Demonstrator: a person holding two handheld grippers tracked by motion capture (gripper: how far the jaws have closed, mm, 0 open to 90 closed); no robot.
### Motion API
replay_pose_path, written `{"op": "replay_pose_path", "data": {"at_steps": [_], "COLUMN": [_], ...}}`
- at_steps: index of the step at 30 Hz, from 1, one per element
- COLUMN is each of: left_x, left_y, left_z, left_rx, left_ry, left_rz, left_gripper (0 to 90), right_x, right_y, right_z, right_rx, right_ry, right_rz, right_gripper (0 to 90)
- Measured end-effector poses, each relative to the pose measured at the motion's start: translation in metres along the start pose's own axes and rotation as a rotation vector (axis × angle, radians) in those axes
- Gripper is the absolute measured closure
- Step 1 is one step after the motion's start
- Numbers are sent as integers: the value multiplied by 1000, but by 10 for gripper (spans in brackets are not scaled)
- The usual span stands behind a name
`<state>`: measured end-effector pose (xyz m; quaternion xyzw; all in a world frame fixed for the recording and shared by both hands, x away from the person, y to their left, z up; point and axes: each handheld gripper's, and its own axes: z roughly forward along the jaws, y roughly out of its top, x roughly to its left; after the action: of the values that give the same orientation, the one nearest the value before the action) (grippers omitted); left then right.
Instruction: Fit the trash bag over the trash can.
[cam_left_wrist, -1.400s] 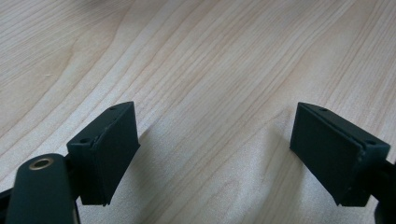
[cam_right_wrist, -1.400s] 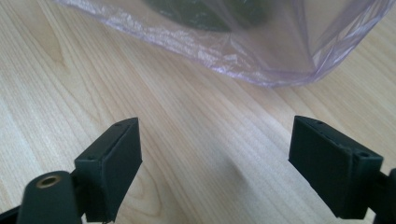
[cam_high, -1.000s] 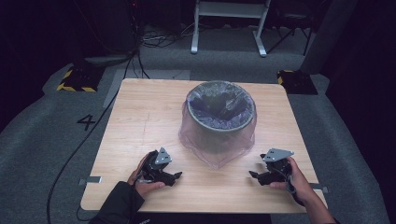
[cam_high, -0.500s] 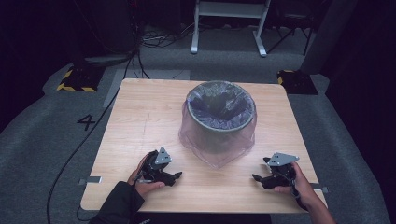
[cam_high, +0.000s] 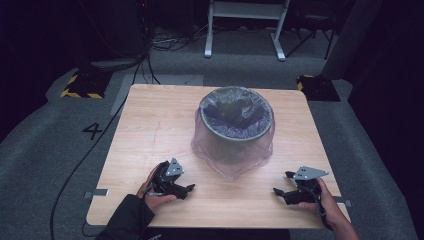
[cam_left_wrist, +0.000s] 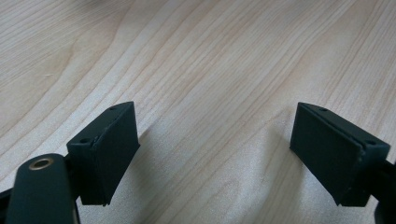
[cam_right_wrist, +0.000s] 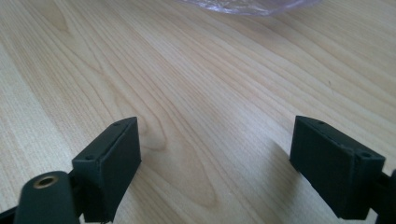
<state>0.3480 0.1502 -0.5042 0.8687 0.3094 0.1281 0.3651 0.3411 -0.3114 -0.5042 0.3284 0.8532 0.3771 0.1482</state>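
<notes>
**On the table: both grippers open, bin in the middle**

Landmark is the bin (cam_high: 236, 122), round, dark, standing upright around the middle of the wooden table (cam_high: 150, 125), a bit toward the far edge. A clear purplish bag (cam_high: 232, 162) lines it and hangs over the rim down the outside, pooling on the wood on the near side. Bin contents hard to make out through the crinkled plastic; just dark folds.

Left gripper (cam_high: 189, 188) sits near-left of the bin, close to the table's near edge, held in the person's left hand (cam_high: 150, 192). Jaws stand wide apart with bare wood between them, nothing held. Left gripper view confirms: left gripper (cam_left_wrist: 215, 149) spread open over wood grain.

Right gripper (cam_high: 281, 186) sits near-right of the bin, also by the near edge, in the right hand (cam_high: 327, 200). Jaws apart, nothing between them. In the right gripper view the right gripper (cam_right_wrist: 215, 154) is open over the wood, and the bag's edge (cam_right_wrist: 243, 5) is cut off at the top of the frame.

Both forearms cut off at the bottom edge of the high view.

Writing: a "4" (cam_high: 93, 131) marked on the grey floor, left of the bin, off the table. No brand readable on bin or grippers. Background beyond the table is too dark to resolve.
</notes>
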Motion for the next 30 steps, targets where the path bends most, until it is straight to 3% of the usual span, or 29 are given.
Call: {"op": "replay_pose_path", "data": {"at_steps": [22,30], "left_x": [0,0], "left_y": [0,0], "left_z": [0,0], "left_rx": [2,1], "left_ry": [-1,1], "left_rz": [1,-2], "left_gripper": [147,147], "right_x": [-24,-28], "right_y": [-29,-32], "right_z": [-32,-35], "right_rx": [1,0], "right_ry": [-82,-90], "right_rz": [79,86], "right_gripper": [157,158]}}
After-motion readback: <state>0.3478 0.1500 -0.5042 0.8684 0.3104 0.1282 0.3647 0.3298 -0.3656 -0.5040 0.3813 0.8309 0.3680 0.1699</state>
